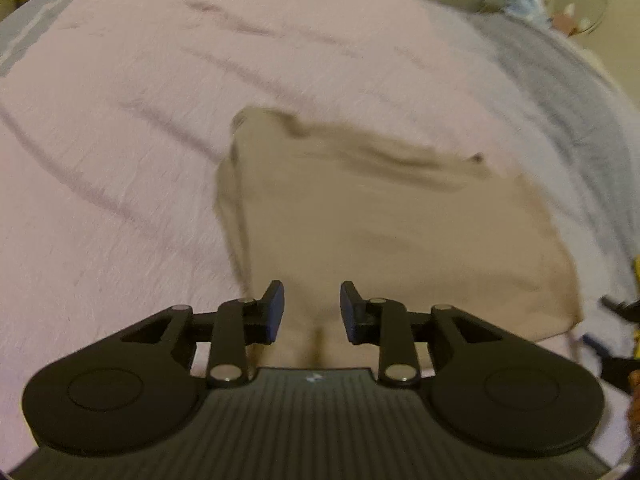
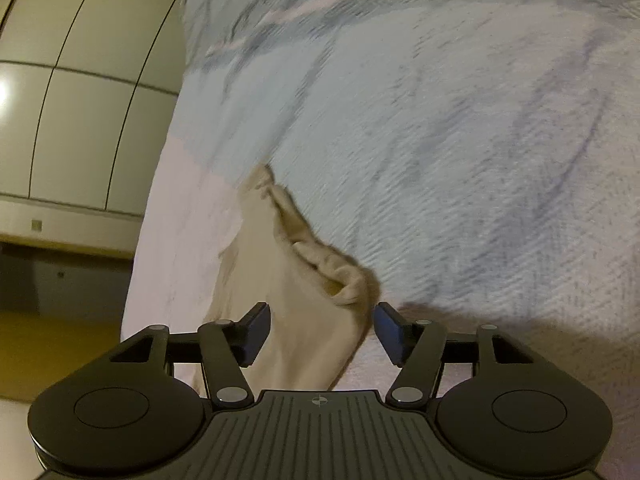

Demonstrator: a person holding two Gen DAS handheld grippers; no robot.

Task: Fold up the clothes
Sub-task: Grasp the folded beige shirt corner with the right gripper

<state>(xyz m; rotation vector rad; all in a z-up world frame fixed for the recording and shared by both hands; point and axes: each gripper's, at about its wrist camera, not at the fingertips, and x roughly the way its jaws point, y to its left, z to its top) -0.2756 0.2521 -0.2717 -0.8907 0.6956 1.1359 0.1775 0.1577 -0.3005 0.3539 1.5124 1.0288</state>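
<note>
A: Where's the garment sitting rn?

B: The tan, soft cotton garment [image 1: 384, 232] is lying on the pink-and-grey woven bedspread [image 1: 160, 120], already folded into a rough rectangle, w/ a bunched edge at its far side. Everything else is placing itself relative to that garment.

A: And the tools?

B: The left gripper [image 1: 312, 308] is hovering just above the garment's near edge, jaws parted a moderate way, gripping nothing. Prob lining up on that edge for the next fold. The right gripper [image 2: 320, 332] is sitting at the garment's crumpled corner [image 2: 348, 284], jaws spread wide, nothing clamped; the cloth is passing between the fingers, but whether it's touching them can't be told.

A: Why is that corner bunching?

B: Looks like loose fabric left gathered there, needing a pinch and pull to flatten it. That's a guess, both views being motion-blurred.

A: Any writing, brands?

B: Nothing legible. There's a small pale mark on each gripper body near the garment, but it's too small to read. No label is showing on the cloth.
</note>
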